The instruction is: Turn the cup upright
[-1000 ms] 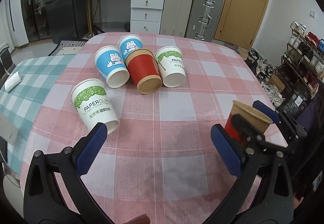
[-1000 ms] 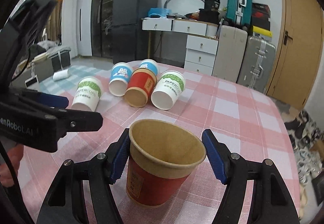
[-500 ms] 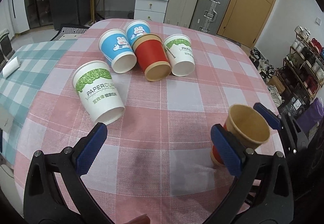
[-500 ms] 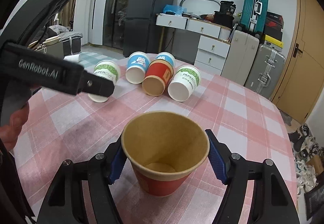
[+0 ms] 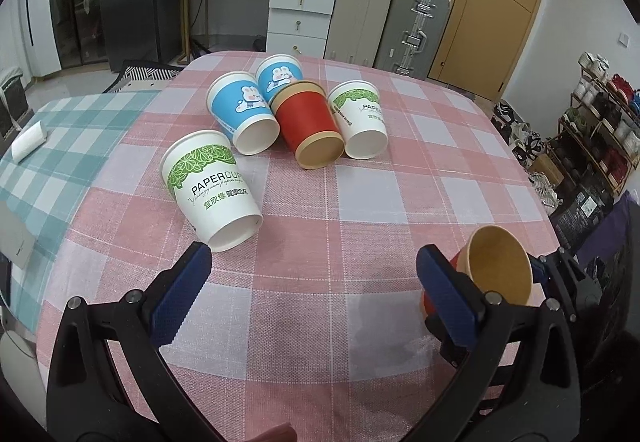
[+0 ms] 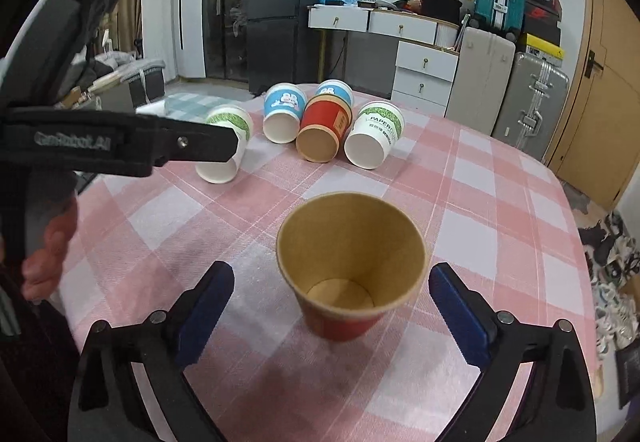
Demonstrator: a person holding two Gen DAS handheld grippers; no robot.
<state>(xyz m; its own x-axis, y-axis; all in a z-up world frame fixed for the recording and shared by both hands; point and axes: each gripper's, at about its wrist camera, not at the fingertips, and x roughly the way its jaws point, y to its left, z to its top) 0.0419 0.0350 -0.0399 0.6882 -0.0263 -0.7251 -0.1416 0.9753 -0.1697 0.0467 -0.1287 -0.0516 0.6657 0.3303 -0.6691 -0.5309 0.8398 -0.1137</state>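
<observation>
A red paper cup with a brown inside [image 6: 348, 282] stands upright on the pink checked tablecloth [image 6: 480, 210]. My right gripper [image 6: 332, 306] is open, its blue pads apart from the cup on both sides. In the left wrist view the same cup [image 5: 496, 270] stands at the right, partly behind a pad. My left gripper [image 5: 312, 290] is open and empty above the cloth. A white cup with green print [image 5: 212, 190] lies on its side just beyond its left pad.
Several more cups lie on their sides further back: two blue [image 5: 244, 118], one red [image 5: 312, 134], one white and green [image 5: 362, 122]. A teal checked cloth [image 5: 52, 150] covers the table's left part. Drawers, suitcases and a door stand beyond.
My right gripper has opened and let go of the red cup, which now stands free on the cloth. My left gripper has shifted slightly and stays open.
</observation>
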